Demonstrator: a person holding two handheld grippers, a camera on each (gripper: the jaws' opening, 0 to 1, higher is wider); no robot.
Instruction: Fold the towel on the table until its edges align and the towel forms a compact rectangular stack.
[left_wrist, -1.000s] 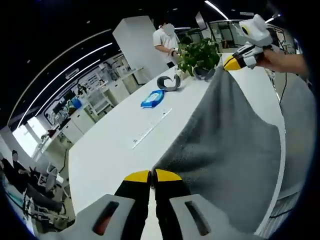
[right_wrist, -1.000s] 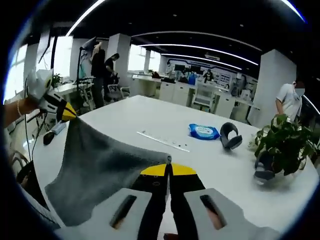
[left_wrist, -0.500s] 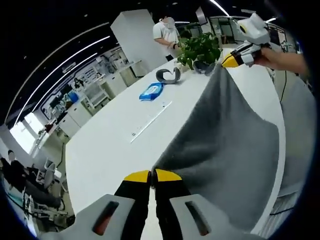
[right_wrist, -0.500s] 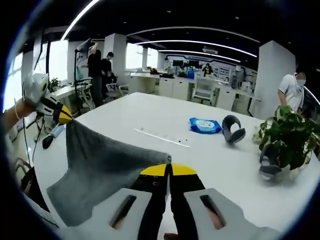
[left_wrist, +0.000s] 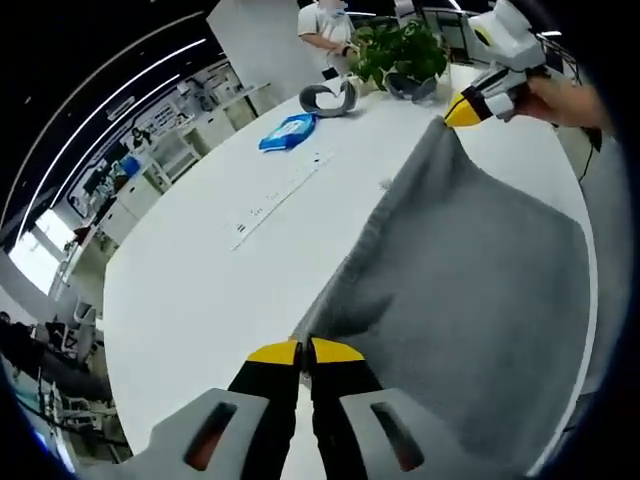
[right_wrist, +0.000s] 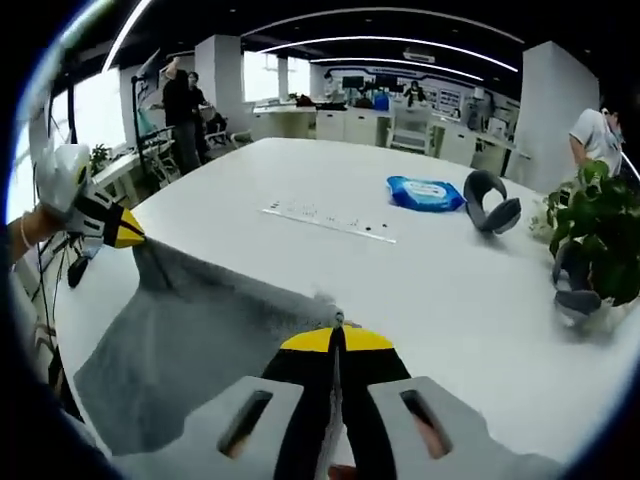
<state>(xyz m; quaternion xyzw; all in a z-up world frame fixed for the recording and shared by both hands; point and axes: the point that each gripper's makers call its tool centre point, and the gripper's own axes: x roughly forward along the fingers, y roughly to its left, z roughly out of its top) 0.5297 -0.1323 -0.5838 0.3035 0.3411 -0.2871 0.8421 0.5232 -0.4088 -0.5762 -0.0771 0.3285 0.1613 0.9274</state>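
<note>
Left gripper view, item one: left gripper, yellow-tipped jaws pressed together on a corner of the grey towel. The cloth runs from that corner up to the right gripper, which pinches the neighbouring corner; the edge between them is drawn fairly taut, probably so the towel can be carried over as one flat sheet.

Right gripper view, item two: right gripper, jaws closed on its towel corner, with the towel spreading away toward the left gripper. The rest of the cloth hangs down over the near edge of the white table.

Item three, bystanders on the tabletop, well apart from the towel: a blue wipes packet, a grey headset-like object, a potted plant, a long clear ruler.

Judgement: the first fold is at its start, both corners held for laying forward.
</note>
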